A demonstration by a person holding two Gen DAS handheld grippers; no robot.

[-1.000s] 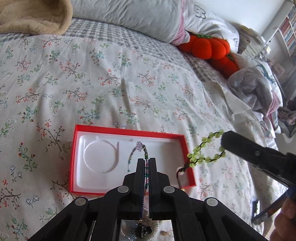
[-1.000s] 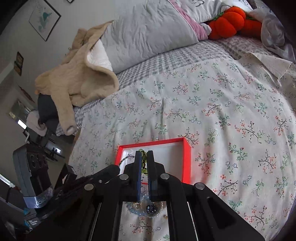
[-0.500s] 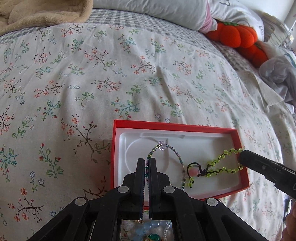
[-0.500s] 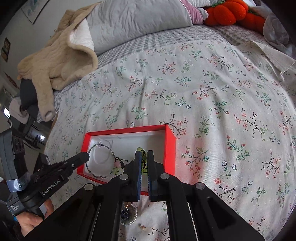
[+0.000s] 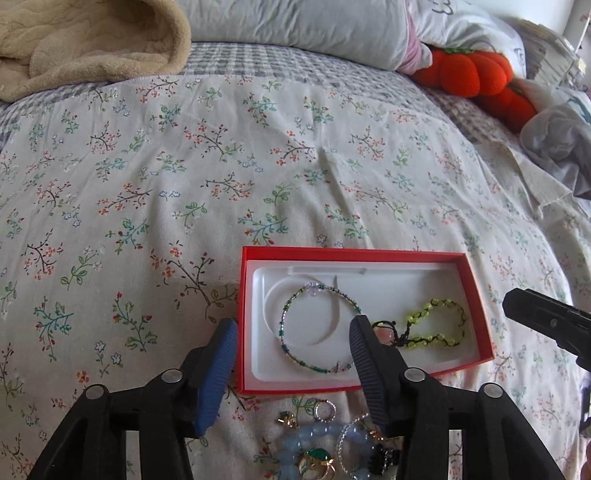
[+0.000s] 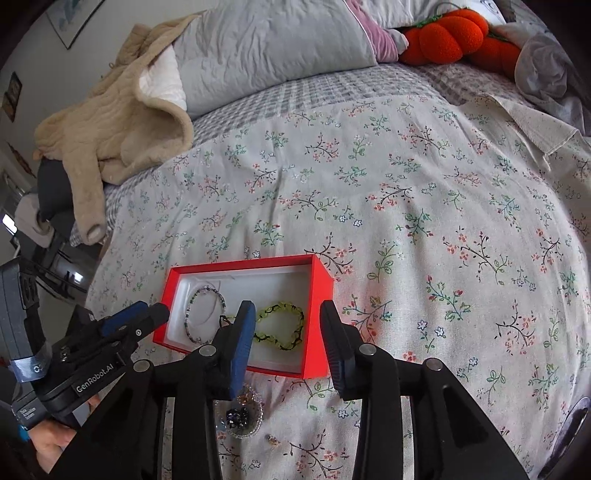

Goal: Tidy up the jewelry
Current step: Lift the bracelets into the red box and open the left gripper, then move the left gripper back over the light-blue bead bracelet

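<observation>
A red box [image 5: 351,253] with a white insert lies on the flowered bedspread. Inside it a thin beaded bracelet [image 5: 313,288] lies on the left and a green bead bracelet [image 5: 430,338] on the right, both loose. My left gripper [image 5: 292,325] hovers over the box's near left part, its jaws opening and gripping nothing. My right gripper [image 6: 287,308] hangs over the box's [image 6: 317,332] near right corner above the green bracelet [image 6: 281,305], jaws opening and likewise empty. The thin bracelet [image 6: 188,319] lies beyond the left gripper [image 6: 155,314].
A heap of loose jewelry [image 5: 321,450] with blue beads and rings lies in front of the box. A beige fleece [image 5: 92,48], a grey pillow [image 5: 295,22], an orange plush pumpkin [image 5: 469,70] and crumpled clothes [image 5: 554,140] rim the bed. A hand [image 6: 55,443] holds the left gripper.
Both grippers were shut on bracelets hanging over the box. Both have come open, and the thin beaded bracelet and the green one now lie in the box.
</observation>
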